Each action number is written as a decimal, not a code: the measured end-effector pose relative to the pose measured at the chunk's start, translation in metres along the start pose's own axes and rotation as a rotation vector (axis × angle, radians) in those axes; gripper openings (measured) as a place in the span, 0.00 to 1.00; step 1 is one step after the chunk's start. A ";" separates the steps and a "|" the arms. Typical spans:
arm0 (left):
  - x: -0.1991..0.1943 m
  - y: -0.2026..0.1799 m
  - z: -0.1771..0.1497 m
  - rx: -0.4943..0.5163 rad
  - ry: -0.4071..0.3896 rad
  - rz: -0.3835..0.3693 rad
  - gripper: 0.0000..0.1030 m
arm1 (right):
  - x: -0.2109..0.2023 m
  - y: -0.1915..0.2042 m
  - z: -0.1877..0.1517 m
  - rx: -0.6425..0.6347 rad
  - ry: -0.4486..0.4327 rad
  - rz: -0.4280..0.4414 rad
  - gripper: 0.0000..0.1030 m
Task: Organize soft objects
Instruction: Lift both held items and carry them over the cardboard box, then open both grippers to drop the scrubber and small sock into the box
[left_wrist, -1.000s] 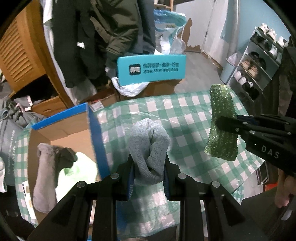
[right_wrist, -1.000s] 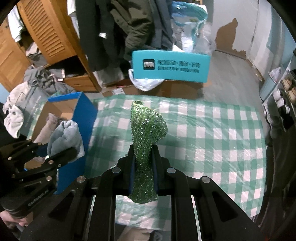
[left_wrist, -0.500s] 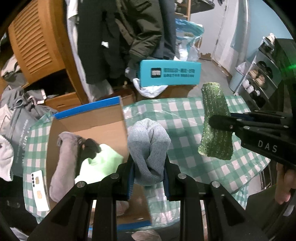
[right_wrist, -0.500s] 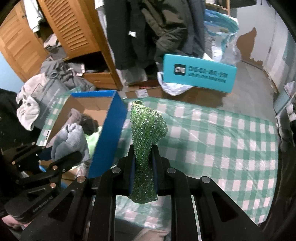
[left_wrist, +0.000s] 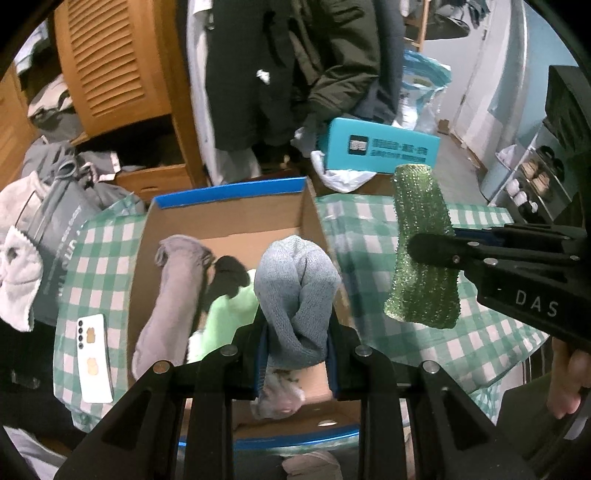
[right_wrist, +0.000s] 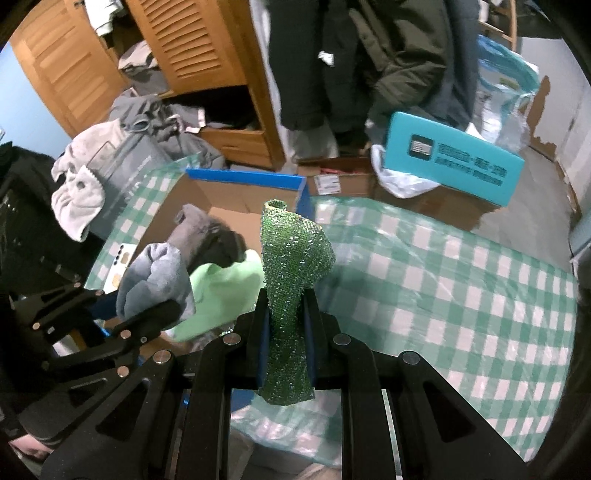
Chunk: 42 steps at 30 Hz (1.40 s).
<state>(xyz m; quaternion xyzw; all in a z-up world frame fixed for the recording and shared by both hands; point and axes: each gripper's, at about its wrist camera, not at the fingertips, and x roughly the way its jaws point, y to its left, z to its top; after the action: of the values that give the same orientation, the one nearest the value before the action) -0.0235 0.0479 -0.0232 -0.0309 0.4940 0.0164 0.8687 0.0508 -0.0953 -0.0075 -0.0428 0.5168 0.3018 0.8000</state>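
Presently the left tool (left_wrist: 297, 338) is clamped on a folded grey-blue cloth (left_wrist: 297, 291), which bulges upward ahead of its fingers; directly beyond and below that tool lies an open cardboard box (left_wrist: 229, 225) with a blue rim, standing on the tabletop (left_wrist: 369, 229) under a green-and-white checked cover. Inside the box, ahead and to the left of the left tool, lie a long grey sock-like item (left_wrist: 168, 295), a black item (left_wrist: 227, 277) and a pale green item (left_wrist: 225, 314), crowded against one another. A white phone (left_wrist: 94, 356) lies flat on the cover to the left of the box. The right tool (right_wrist: 286, 338) is closed tight on a sparkly green cloth (right_wrist: 291, 273), which stands up between its fingers and hangs a little below them. In the left wrist view that green cloth is to the right of the left tool, over the checked cover beside the box, not over its opening. A teal carton (right_wrist: 454, 162) sits beyond the far edge of the tabletop
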 end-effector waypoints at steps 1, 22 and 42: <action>0.001 0.004 -0.001 -0.005 0.003 0.003 0.25 | 0.003 0.003 0.001 -0.003 0.004 0.005 0.14; 0.016 0.058 -0.019 -0.111 0.053 0.051 0.34 | 0.057 0.064 0.016 -0.108 0.091 0.071 0.30; -0.026 0.046 -0.007 -0.100 -0.043 0.049 0.73 | -0.004 0.037 0.008 -0.096 -0.038 -0.071 0.62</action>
<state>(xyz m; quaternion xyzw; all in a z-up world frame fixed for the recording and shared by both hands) -0.0456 0.0936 -0.0060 -0.0616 0.4743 0.0631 0.8759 0.0361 -0.0636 0.0086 -0.0938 0.4846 0.2984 0.8169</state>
